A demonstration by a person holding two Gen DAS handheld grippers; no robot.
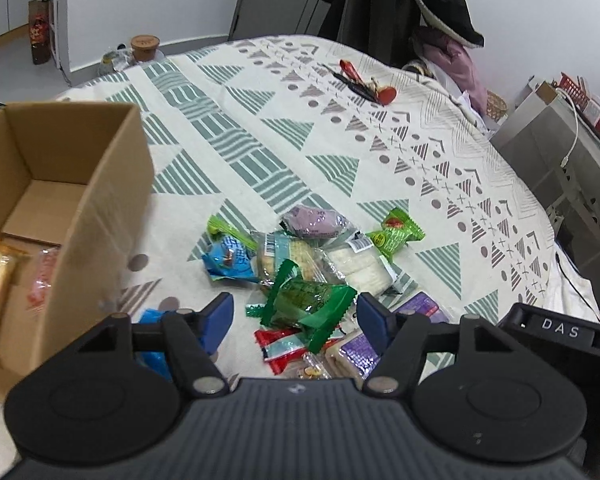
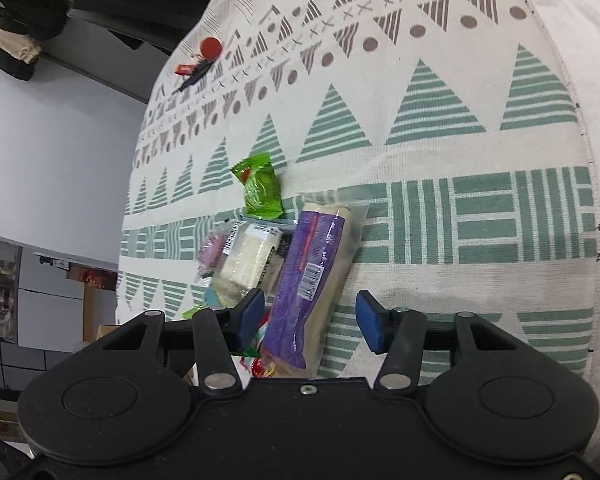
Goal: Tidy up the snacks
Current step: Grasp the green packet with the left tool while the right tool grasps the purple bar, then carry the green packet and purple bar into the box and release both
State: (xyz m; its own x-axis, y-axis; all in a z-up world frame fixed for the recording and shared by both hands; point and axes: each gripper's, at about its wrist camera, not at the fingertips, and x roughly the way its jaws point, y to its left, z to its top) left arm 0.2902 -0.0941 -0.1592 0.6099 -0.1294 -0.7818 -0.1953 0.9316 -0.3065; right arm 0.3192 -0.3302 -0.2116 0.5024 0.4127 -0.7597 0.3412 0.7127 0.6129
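On the patterned cloth (image 2: pixel 440 152), the purple packet (image 2: pixel 312 276) is lying between the spread fingers of the right gripper (image 2: pixel 310 320), its long axis running straight away from them. Beside the box (image 1: pixel 80 184), the left gripper (image 1: pixel 294 318) is hovering, fingers apart, over a green wrapper (image 1: pixel 308 300).

Glossy crinkled plastic snack wrappers (image 1: pixel 304 268) lie on matt woven patterned cloth (image 1: pixel 260 128); the brown cardboard box (image 1: pixel 100 184) looks dull.
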